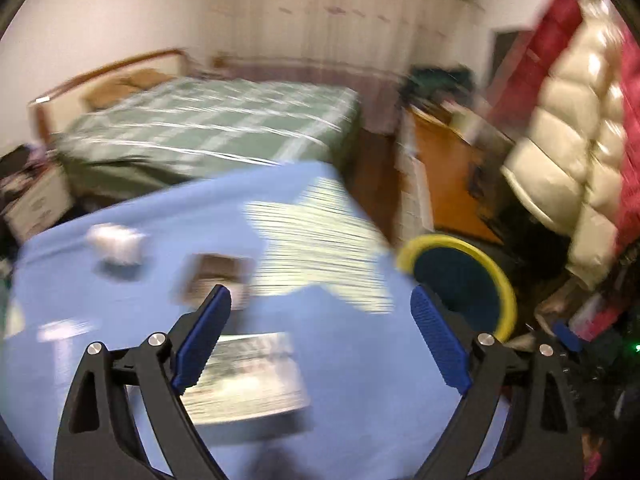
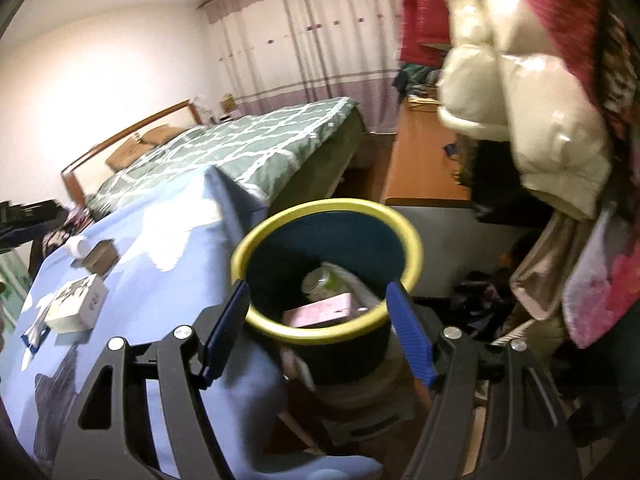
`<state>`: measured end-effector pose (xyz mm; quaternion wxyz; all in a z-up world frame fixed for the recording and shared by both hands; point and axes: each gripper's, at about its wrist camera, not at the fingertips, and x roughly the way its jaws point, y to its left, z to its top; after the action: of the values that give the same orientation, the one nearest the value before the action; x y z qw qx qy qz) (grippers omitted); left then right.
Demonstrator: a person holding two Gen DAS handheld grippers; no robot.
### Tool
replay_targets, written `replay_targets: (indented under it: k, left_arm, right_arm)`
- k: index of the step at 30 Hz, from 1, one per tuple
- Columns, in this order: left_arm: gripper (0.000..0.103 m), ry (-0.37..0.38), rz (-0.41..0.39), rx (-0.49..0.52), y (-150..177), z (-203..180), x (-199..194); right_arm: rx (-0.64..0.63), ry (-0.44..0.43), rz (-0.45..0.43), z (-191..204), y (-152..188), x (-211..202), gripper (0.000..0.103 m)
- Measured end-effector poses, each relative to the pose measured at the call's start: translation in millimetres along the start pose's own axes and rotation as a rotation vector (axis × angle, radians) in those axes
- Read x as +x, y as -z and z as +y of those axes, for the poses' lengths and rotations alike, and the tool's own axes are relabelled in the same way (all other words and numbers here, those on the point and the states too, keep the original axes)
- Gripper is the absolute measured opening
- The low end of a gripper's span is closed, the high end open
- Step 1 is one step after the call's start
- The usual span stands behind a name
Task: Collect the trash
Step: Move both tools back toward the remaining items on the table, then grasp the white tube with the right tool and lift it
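- Hovering over blue tablecloth [image 1: 352, 392]: left gripper [image 1: 320, 332], jaws spread wide, nothing btwn.
- Right gripper [image 2: 318, 330] held apart, empty, above yellow-rimmed bin [image 2: 256, 240].
- Pink box [image 2: 320, 312] & bottle [image 2: 320, 280] seen inside bin; white box [image 2: 76, 306] left on cloth.

The left gripper [image 1: 320, 312] is hanging wide apart and empty over the blue-covered counter [image 1: 360, 380]. A flat box [image 1: 248, 376] is lying beneath it, and a yellow-rimmed bin [image 1: 460, 280] is sitting just beside the counter.

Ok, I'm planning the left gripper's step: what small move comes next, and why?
Probably lower the open, empty left gripper onto the white box lying on the blue cloth right under its fingers; the bin already holds trash.
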<state>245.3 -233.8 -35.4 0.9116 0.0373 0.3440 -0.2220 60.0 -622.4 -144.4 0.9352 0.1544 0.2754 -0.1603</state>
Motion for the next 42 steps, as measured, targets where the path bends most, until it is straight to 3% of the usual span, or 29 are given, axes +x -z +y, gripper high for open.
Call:
replay_targets:
  k: [6, 13, 16, 21, 25, 29, 34, 40, 42]
  left_arm:
    - [0.093, -0.233, -0.132, -0.16, 30, 127, -59]
    - [0.093, -0.51, -0.244, -0.336, 73, 240, -87]
    - [0.093, -0.637, -0.301, -0.389, 94, 273, -99]
    - [0.094, -0.769, -0.354, -0.406, 117, 289, -108]
    - [0.095, -0.771, -0.358, -0.415, 122, 296, -109]
    - [0.097, -0.77, -0.368, -0.401, 125, 291, -110]
    - [0.097, -0.741, -0.364, -0.385, 121, 285, -101]
    - [0.097, -0.728, -0.362, -0.372, 122, 281, -98]
    - [0.097, -0.727, -0.361, -0.375, 122, 279, -100]
  right_arm:
    - [-0.12, -0.108, 0.032, 74, -2, 9, 0.067]
    - [-0.254, -0.268, 0.093, 179, 2, 22, 0.067]
    - [-0.319, -0.333, 0.111, 235, 5, 25, 0.067]
    - [-0.359, -0.44, 0.147, 311, 10, 25, 0.067]
    - [-0.388, -0.483, 0.236, 367, 24, 41, 0.063]
    - [-0.396, -0.468, 0.353, 405, 44, 66, 0.055]
    - [-0.39, -0.443, 0.439, 420, 59, 86, 0.051]
    - [-0.438, -0.409, 0.453, 435, 64, 95, 0.051]
    - [-0.466, -0.407, 0.443, 438, 67, 93, 0.031]
